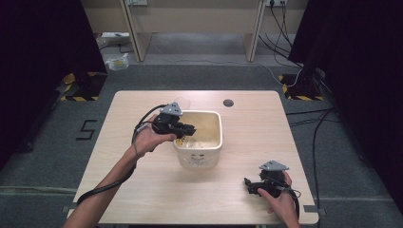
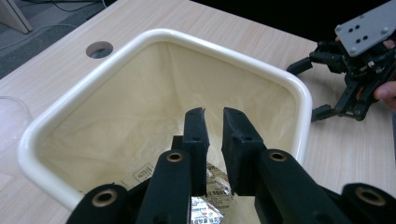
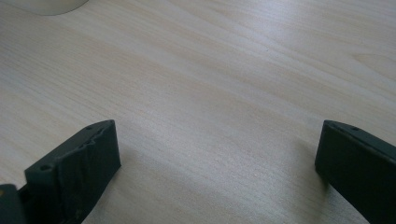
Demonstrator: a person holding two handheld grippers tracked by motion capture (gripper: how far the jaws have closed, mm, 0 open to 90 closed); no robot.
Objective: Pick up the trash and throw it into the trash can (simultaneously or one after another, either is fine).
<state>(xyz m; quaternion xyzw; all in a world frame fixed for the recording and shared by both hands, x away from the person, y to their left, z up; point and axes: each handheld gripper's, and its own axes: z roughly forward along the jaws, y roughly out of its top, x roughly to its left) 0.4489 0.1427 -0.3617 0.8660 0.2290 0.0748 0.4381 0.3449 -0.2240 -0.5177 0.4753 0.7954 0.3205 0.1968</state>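
Sitting mid-table point(image 1: 142, 190), cream plastic tub point(image 1: 216, 142) with a rolled rim, lined by a thin pale bag point(image 2: 140, 107). Directly below and ahead of the left gripper point(image 2: 214, 114), tips dipped inside the rim. Probably light and fairly stiff at the walls, smooth and a bit slippery; best taken at the thick rim, one pad inside and one outside.

Lying at the tub's bottom, just under and behind the left pads, small foil sachets point(image 2: 205, 210) with printed labels. Likely very light, crinkly, soft and slick; easy to crush, easy to lose. Best pinched at a flat sealed edge rather than across the puffed middle. Liner likely to drag up with a sachet if caught between the pads.

Left fingers point(image 2: 196, 135) narrow, a slim gap between, nothing pressed there; pads hanging above the sachets, not seen touching them or the liner.

Resting low near the table's near right corner, well apart from the tub: right gripper point(image 1: 252, 184). Fingers point(image 3: 74, 163) spread wide, bare wood between, holding nothing; contact with the tabletop not clear.
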